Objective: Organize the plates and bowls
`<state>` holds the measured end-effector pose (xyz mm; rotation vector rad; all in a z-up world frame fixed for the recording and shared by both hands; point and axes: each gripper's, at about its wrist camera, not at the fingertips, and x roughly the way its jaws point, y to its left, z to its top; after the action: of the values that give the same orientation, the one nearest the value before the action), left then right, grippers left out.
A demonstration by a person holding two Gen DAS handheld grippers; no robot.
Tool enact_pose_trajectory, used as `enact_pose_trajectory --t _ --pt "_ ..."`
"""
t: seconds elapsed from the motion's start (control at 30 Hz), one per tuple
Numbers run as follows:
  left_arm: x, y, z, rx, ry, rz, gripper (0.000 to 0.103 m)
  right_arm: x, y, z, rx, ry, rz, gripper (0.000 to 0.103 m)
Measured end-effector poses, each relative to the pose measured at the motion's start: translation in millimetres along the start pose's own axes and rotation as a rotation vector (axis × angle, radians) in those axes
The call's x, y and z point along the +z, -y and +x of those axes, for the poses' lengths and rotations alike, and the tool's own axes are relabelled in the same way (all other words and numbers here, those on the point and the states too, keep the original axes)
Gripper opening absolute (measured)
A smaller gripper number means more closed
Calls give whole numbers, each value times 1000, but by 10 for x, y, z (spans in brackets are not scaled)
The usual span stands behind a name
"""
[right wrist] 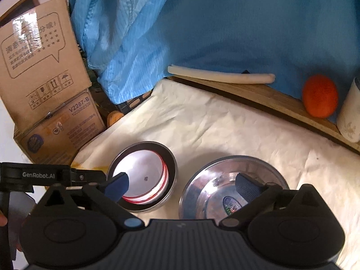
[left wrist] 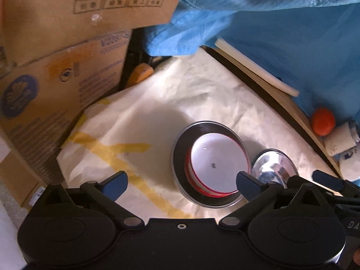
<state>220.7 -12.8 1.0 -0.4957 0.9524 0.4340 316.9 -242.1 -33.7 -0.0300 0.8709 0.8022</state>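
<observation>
Both the left gripper point(left wrist: 181, 183) and the right gripper point(right wrist: 182, 185) stand wide open, holding nothing; mid-cloth, the white red-rimmed plate point(right wrist: 140, 177) nests in the dark metal-rimmed bowl point(right wrist: 172, 164), just beside the shiny steel bowl point(right wrist: 202, 180); light, rigid, probably slippery, so pinch the rims.

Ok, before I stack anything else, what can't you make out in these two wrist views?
- Steel bowl: left wrist view, near half behind gripper fingers.
- Sticker in that bowl: right wrist view, too blurred to read.
- How many red-rimmed dishes sit nested in the dark-rimmed bowl: edges overlap.
- White cup: cut by the right edge.
</observation>
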Motion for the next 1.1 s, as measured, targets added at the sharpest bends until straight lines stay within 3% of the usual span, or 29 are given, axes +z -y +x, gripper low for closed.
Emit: enact_pose_trajectory --t 0.37,0.7,1.1 --pt "-179 147 -31 133 51 54 102 -82 135 -108 -1 82 -173 103" --pt "-195 42 -4 214 52 77 102 -34 116 12 -36 64 -239 103" --pt "-174 -126 128 193 41 133 102 108 128 248 -90 7 -271 103"
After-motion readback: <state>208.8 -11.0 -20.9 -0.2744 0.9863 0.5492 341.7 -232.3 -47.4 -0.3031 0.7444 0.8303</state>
